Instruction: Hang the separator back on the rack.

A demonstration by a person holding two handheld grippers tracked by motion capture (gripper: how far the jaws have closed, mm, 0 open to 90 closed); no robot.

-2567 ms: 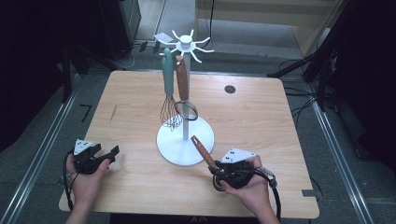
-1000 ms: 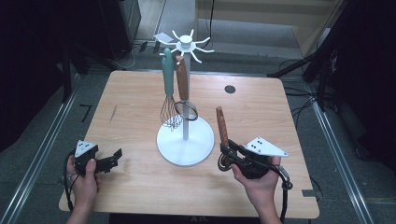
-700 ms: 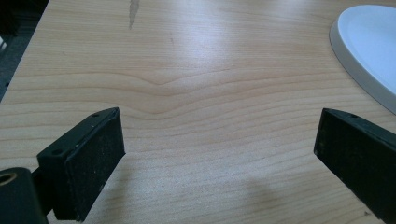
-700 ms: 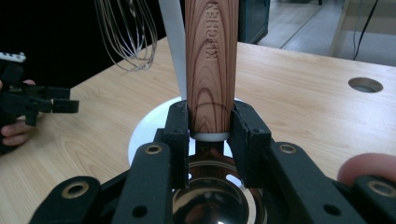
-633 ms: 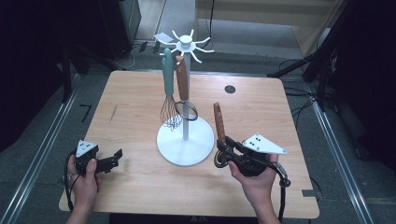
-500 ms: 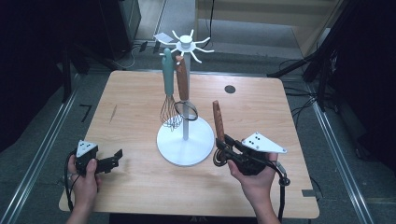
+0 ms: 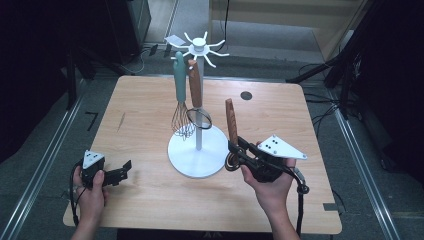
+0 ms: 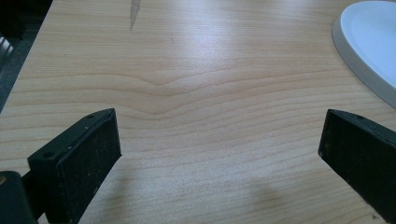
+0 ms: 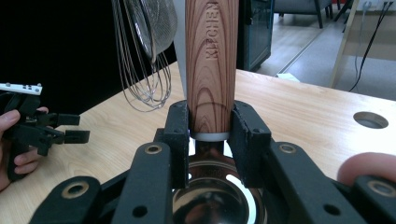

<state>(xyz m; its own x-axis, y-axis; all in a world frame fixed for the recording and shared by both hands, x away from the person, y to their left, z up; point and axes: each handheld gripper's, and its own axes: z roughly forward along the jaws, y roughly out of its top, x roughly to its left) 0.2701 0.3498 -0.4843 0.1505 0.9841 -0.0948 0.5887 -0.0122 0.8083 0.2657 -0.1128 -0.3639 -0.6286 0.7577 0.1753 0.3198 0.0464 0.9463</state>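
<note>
Ladle [image 9: 211,60] handle standing upright; my right tool [image 9: 211,135] is clenching it, left tool [image 8: 219,158] is resting released over surface [image 8: 196,70].

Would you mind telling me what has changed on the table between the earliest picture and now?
The right gripper, shut on the wooden-handled utensil, has risen and swung the handle from a low slant by the white stand to upright, right of its pole. The left gripper stayed open near the table's left front; the whisk and strainer still hang on the stand.
</note>
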